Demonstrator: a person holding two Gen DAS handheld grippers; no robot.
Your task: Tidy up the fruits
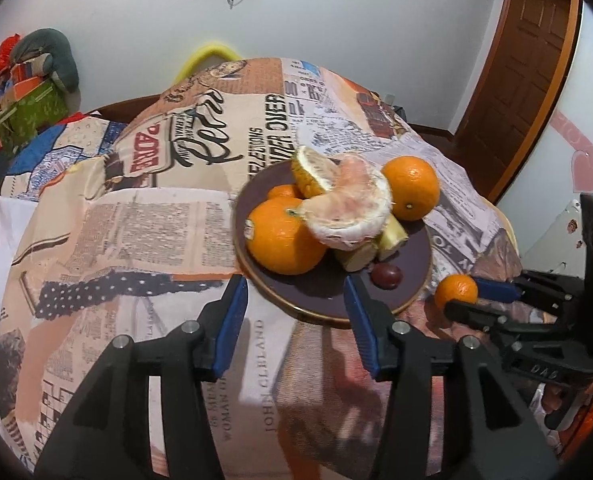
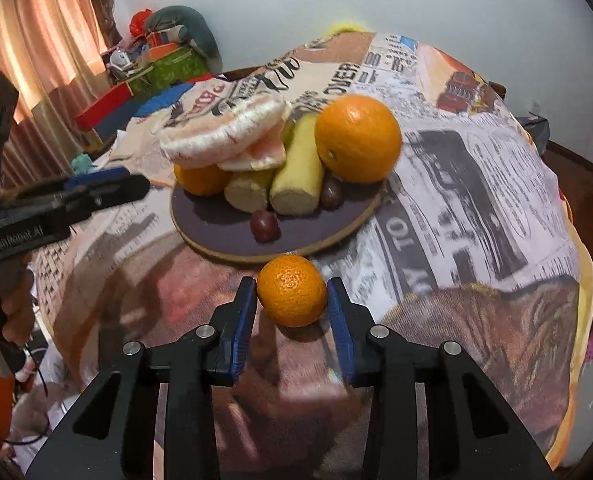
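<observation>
A dark round plate (image 1: 400, 296) (image 2: 216, 228) holds oranges (image 1: 282, 238) (image 2: 358, 138), peeled pomelo pieces (image 1: 348, 212) (image 2: 228, 134), banana pieces (image 2: 298, 176) and grapes (image 1: 386, 275) (image 2: 263, 225). A small mandarin (image 2: 291, 291) (image 1: 455, 290) lies on the cloth just in front of the plate. My right gripper (image 2: 291, 304) (image 1: 470, 298) has a jaw on each side of the mandarin, close to it or just touching; I cannot tell if it grips. My left gripper (image 1: 296, 308) is open and empty at the plate's near edge.
The round table (image 2: 476, 184) is draped in a newspaper-print cloth that falls away at the edges. Boxes and cushions (image 1: 28, 92) are piled at the back left. A wooden door (image 1: 524, 64) stands at the right, curtains (image 2: 36, 60) at the left.
</observation>
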